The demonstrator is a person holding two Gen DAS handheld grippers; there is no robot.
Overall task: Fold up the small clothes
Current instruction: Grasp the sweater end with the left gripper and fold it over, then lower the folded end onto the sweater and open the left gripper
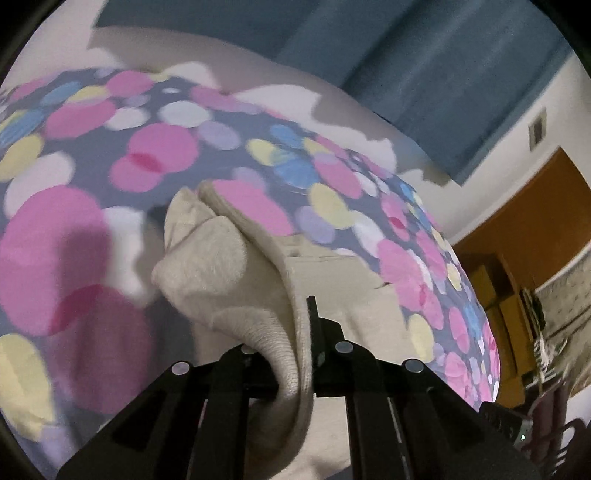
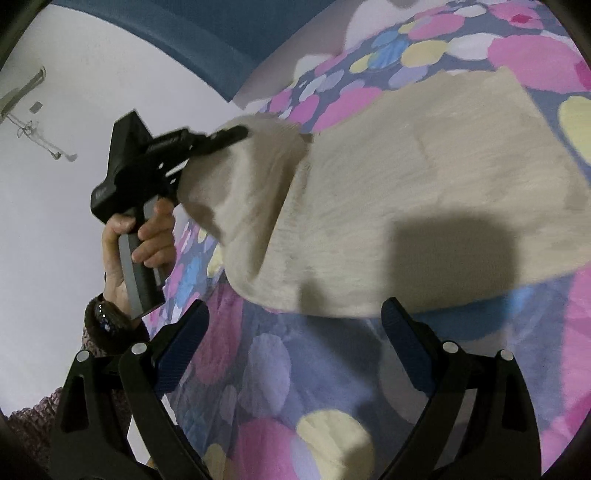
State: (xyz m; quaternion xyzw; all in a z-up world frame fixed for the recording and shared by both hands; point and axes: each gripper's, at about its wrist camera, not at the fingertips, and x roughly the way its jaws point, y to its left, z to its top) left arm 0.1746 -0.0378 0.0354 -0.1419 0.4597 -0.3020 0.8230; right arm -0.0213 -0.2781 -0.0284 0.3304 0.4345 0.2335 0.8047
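Garment: cream fuzzy knit sweater (image 2: 424,192) lying on the dotted pink-and-grey bedspread (image 2: 266,369).
Left gripper (image 1: 299,354): clamped on its ribbed edge, lifted.
Right gripper (image 2: 295,347): wide, empty, near edge.
Progress: first fold begun, unfinished.

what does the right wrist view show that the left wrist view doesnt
Only the right wrist view shows the person's hand gripping the left hand-held gripper from outside, the open, empty right hand-held gripper, and the flat spread of the cream knit garment.

Only the left wrist view shows the wooden door and the garment's ribbed edge pinched between its shut jaws.

Both show the cream garment, the dotted bedspread and the blue curtain.
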